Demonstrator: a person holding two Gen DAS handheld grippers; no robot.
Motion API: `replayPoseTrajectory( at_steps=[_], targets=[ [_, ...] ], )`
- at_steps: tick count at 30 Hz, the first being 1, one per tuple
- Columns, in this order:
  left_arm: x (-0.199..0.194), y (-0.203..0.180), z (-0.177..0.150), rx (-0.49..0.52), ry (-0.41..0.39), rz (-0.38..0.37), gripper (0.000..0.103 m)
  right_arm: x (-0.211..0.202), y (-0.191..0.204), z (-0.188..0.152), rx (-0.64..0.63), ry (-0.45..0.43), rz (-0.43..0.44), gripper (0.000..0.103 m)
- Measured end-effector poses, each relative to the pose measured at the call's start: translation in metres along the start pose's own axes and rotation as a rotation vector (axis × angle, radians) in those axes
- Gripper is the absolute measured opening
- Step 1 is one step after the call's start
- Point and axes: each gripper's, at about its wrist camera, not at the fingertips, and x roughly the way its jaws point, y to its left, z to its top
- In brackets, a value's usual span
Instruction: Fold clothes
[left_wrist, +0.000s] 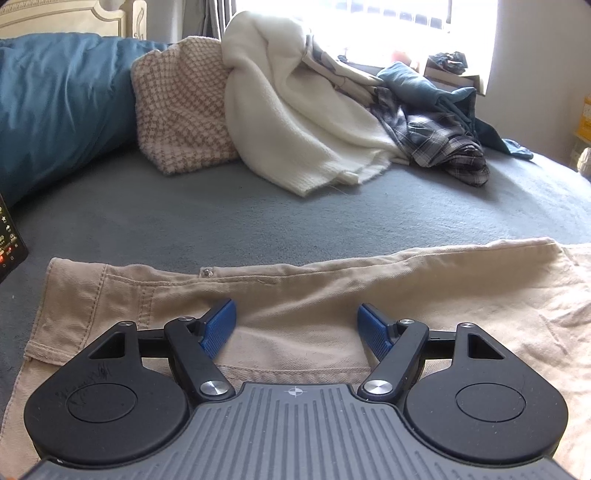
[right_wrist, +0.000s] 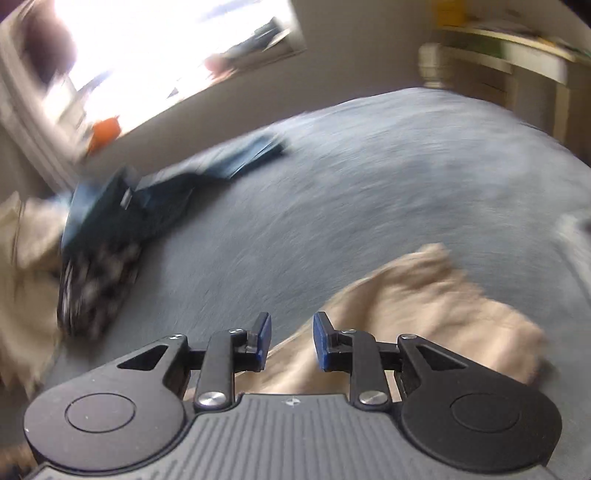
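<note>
— Tan twill, that is what we work on: the trousers (left_wrist: 314, 295) lie flat on the grey bed cover (left_wrist: 258, 214), their long axis running side to side across our left wrist view, with the waistband and its metal button (left_wrist: 205, 272) toward the left.

— And where do we stand to them?

— Our left gripper (left_wrist: 296, 325) hovers right over the cloth near the waist end, jaws wide, blue pads apart with fabric beneath them but nothing pinched.

— And the other side?

— Our right gripper (right_wrist: 291, 341) sits over the far stretch of the same trousers (right_wrist: 424, 306), which look bunched and blurred there. Its jaws stand narrow with a gap showing, and nothing is clamped between the pads.

— So which hand is nearer to a fold?

— We judge both lie above the garment, one toward each end of its length. A fold would likely bring one end over the other along that axis.

— And the pile?

— The cream blanket (left_wrist: 295, 122) and plaid shirt (left_wrist: 443, 144) lie well apart, beyond the trousers.
</note>
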Motion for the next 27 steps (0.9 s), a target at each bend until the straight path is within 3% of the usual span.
replayPoseTrajectory(
  at_steps=[4,9,18,20,22,24,27],
  targets=[
    [0.001,-0.002,0.0,0.009,0.001,0.008,0.074,-0.026,-0.083,0.0,0.275,0.0,-0.073,0.028],
    [0.001,-0.005,-0.001,0.02,-0.001,0.021,0.074,-0.027,-0.132,-0.034,0.433,0.036,-0.077,0.028],
    [0.0,-0.01,-0.004,0.044,-0.013,0.048,0.074,-0.007,-0.144,-0.047,0.476,0.068,-0.07,0.028],
    [0.0,-0.01,-0.004,0.047,-0.015,0.051,0.074,-0.005,-0.138,-0.048,0.44,0.052,-0.075,0.021],
    [0.0,-0.011,-0.004,0.049,-0.016,0.054,0.075,-0.009,-0.129,-0.049,0.371,0.028,-0.068,0.002],
    [0.0,-0.011,-0.005,0.051,-0.017,0.056,0.075,-0.015,-0.123,-0.049,0.317,-0.006,-0.086,0.0],
    [0.0,-0.012,-0.005,0.054,-0.019,0.058,0.075,-0.013,-0.134,-0.053,0.307,-0.004,-0.181,0.0]
  ],
)
